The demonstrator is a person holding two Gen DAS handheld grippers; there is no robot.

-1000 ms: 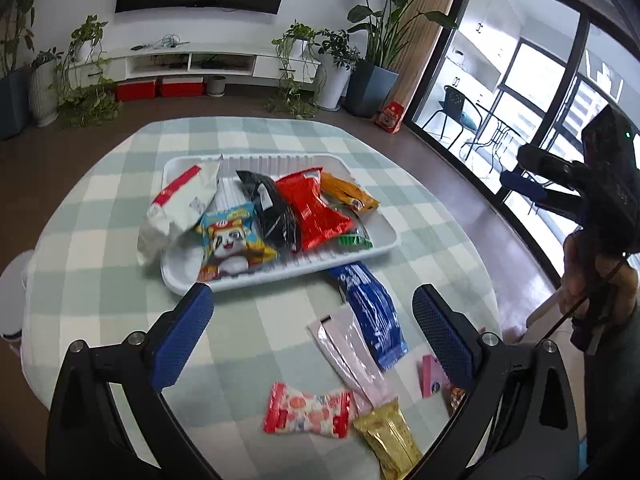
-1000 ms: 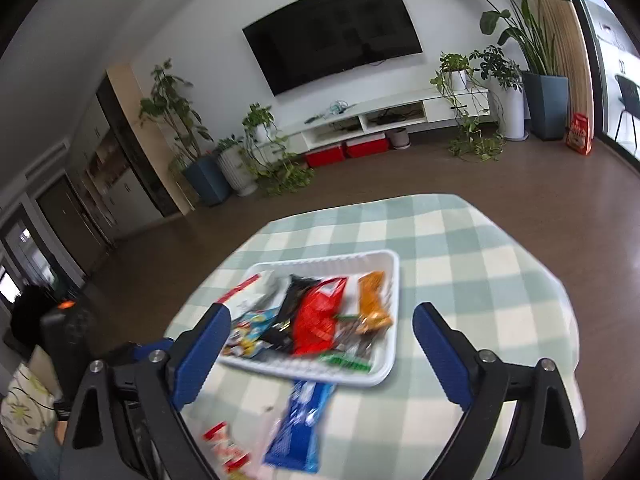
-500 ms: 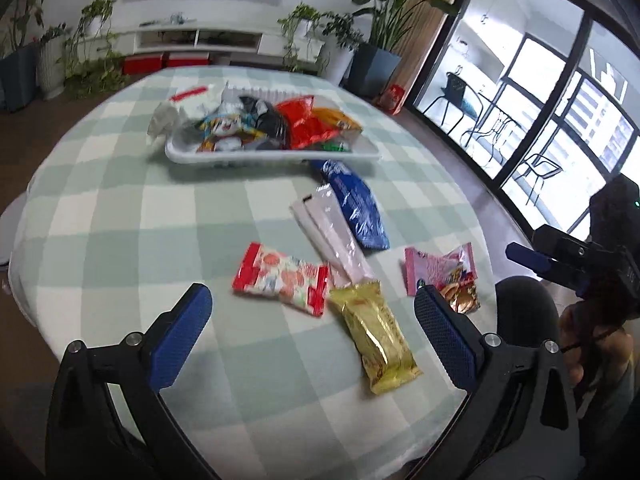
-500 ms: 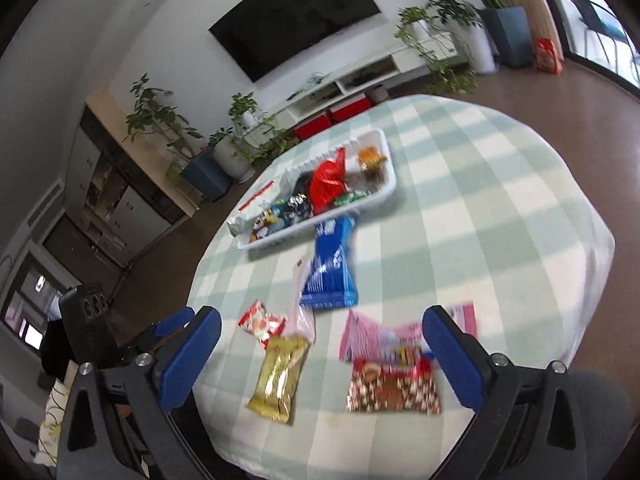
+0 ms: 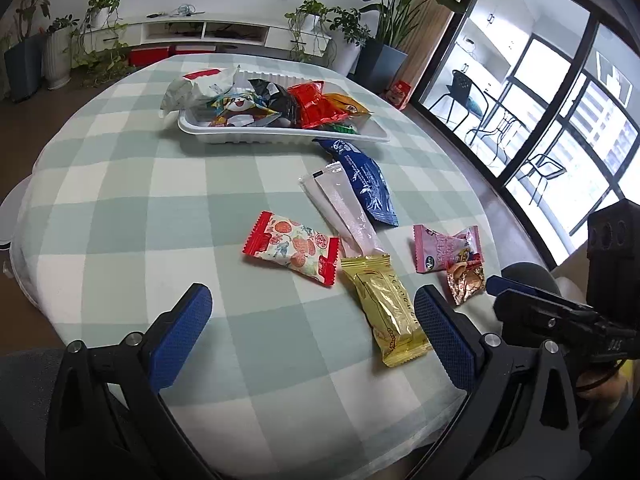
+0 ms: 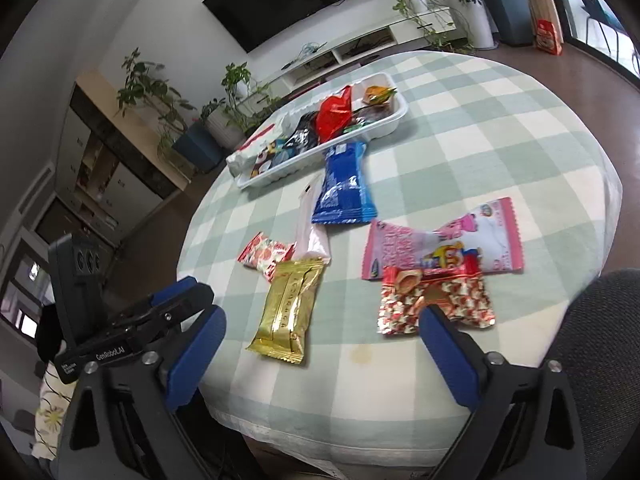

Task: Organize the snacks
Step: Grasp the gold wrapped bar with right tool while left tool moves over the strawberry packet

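Near the table's front edge, the left gripper (image 5: 312,332) hung with its jaws spread wide and nothing between them, over a bare run of the checked tablecloth (image 5: 120,184) that stretched unbroken toward the left rim. The right gripper (image 6: 320,354) was likewise released and empty, low over the near edge, where the cloth dropped away beside a dark chair back (image 6: 600,344). Loose snacks lay between the grippers and the white tray (image 5: 280,136): a gold packet (image 5: 384,316) nearest, touching the end of a pale pink sachet (image 5: 344,212), with a red-and-white strawberry packet (image 5: 292,248) just to its left. A blue packet (image 5: 366,180) lay with its far end against the tray's front wall. Toward the right rim a pink candy wrapper (image 6: 440,240) overlapped a red patterned packet (image 6: 436,300). The tray, at the far side, held a heap of packets, among them a red bag (image 5: 316,104) and a white one (image 5: 188,88) hanging over its left end. Compared with a second ago, both cameras had pulled back from the tray to the near edge, so the loose snacks now filled the foreground, and both pairs of jaws stayed as wide as before.
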